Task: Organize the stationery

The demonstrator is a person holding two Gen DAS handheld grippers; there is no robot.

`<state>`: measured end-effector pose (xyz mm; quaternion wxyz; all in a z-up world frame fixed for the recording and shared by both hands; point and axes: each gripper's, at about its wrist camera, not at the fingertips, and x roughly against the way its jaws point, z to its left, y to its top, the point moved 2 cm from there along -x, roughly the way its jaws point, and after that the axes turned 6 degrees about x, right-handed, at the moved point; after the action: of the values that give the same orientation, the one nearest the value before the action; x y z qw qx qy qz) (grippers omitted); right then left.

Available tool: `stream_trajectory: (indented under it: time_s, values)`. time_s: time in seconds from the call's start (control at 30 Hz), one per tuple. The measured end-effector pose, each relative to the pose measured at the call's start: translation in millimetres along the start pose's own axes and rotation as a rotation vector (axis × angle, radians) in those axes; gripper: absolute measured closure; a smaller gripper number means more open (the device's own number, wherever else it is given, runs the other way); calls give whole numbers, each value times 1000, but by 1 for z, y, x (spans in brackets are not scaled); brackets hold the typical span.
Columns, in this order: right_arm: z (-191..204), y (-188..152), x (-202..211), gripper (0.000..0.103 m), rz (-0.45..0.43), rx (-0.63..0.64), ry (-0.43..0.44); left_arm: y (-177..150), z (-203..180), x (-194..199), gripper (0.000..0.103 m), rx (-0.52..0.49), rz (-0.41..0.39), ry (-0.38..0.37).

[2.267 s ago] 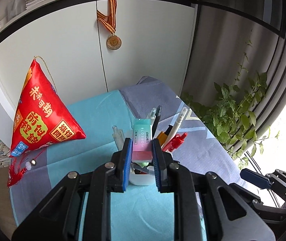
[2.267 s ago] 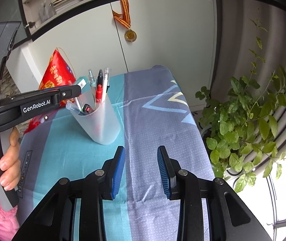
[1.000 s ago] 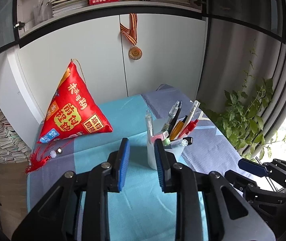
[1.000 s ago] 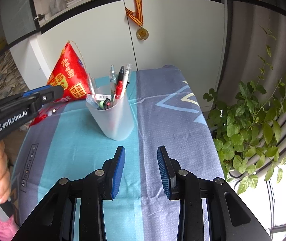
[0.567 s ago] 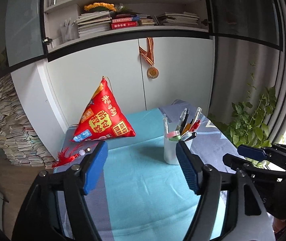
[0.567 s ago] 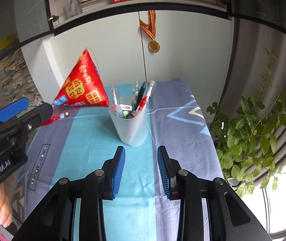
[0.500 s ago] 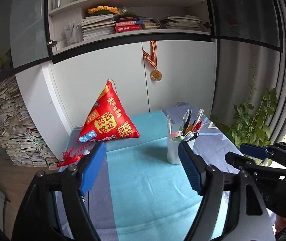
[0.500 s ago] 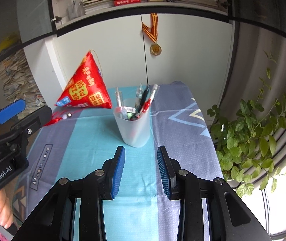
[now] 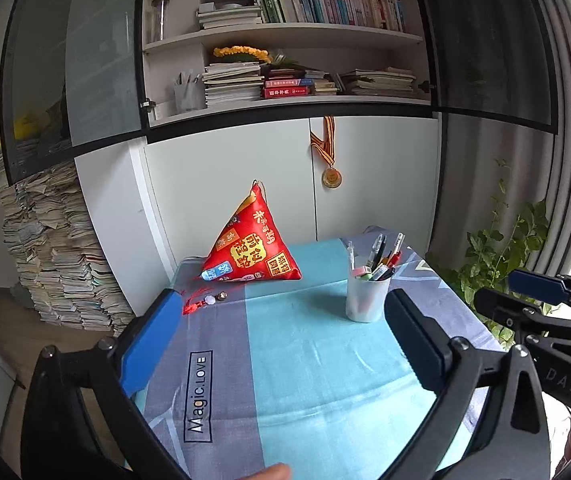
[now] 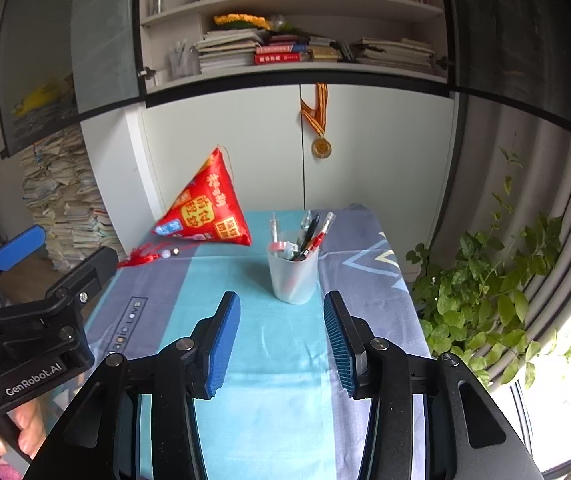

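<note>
Progress: judged from how things lie, the tidying looks close to finished; every pen and small item in view stands in the pen cup (image 10: 293, 278), and no loose stationery shows on the worktop (image 10: 269, 360).
Left to do: nothing obvious; parts of the near edge are hidden behind the tools, so a stray piece there cannot be ruled out.
Pen cup: translucent white, upright, towards the far right part of the worktop, on the seam between the teal and grey stripes of the cloth.
Contents: several pens (image 9: 377, 254) lean out at angles, clear, black and red among them; a pink-and-green block, perhaps an eraser, sits at the rim.
Left tool (image 9: 281, 344): jaws spread very wide and have just been opening; nothing between them.
Right tool (image 10: 281, 340): jaws moderately apart, having just opened a little; empty, with the cup beyond their tips and not touched.
Neighbour: red pyramid-shaped pouch (image 9: 251, 246) near the far left corner, well apart from the cup.
</note>
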<state>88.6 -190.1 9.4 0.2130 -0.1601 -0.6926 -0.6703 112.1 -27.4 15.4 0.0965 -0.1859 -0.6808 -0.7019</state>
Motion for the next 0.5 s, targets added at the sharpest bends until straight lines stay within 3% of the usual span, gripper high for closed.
stream_trajectory:
  time_s: [0.17,0.5]
  values:
    - [7,-2,30,58,-46,-8,-2,-5,4,25,1,-7,-23,40]
    - [22,-12,84,52,-132,8,15,-10,17,78,1,41,-88,44]
